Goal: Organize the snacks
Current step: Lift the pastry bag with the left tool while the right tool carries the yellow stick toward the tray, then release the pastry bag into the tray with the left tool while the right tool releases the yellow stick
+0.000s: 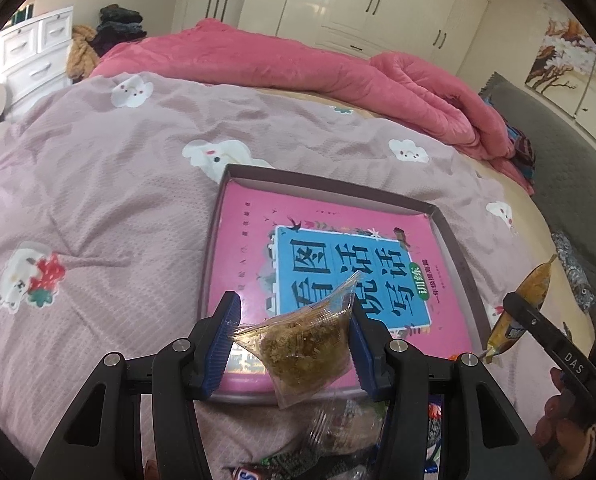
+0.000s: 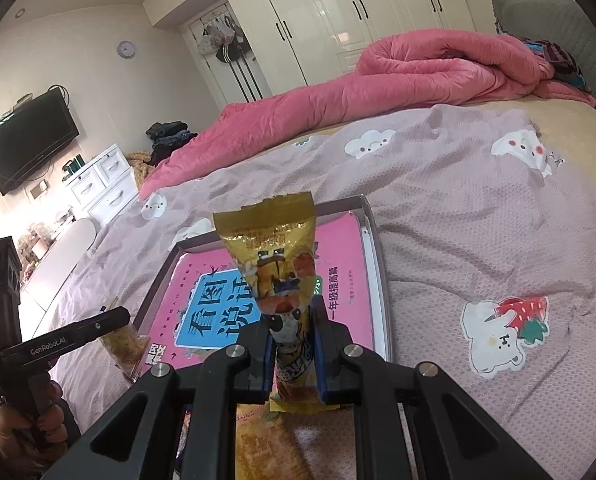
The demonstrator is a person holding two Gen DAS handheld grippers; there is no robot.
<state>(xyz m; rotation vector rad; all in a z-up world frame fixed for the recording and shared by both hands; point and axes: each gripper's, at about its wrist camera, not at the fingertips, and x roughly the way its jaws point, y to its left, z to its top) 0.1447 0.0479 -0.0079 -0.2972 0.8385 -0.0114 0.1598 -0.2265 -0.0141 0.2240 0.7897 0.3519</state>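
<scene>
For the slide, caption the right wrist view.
Right gripper holds a gold snack packet above the pink-lined box.

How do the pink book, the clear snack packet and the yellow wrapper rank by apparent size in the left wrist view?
1. pink book
2. clear snack packet, enlarged by nearness
3. yellow wrapper, partly hidden

We see the bed (image 1: 110,184) from two fisheye cameras, each looking forward and downward along its own fingers, close above the near edge. Our left wrist view faces the tray (image 1: 454,248) straight on, toward the wardrobe (image 1: 362,4). Our right wrist view looks across the same tray (image 2: 378,256) from its right side. Both share the tray, the pink quilt (image 1: 298,64) and wardrobe.
</scene>
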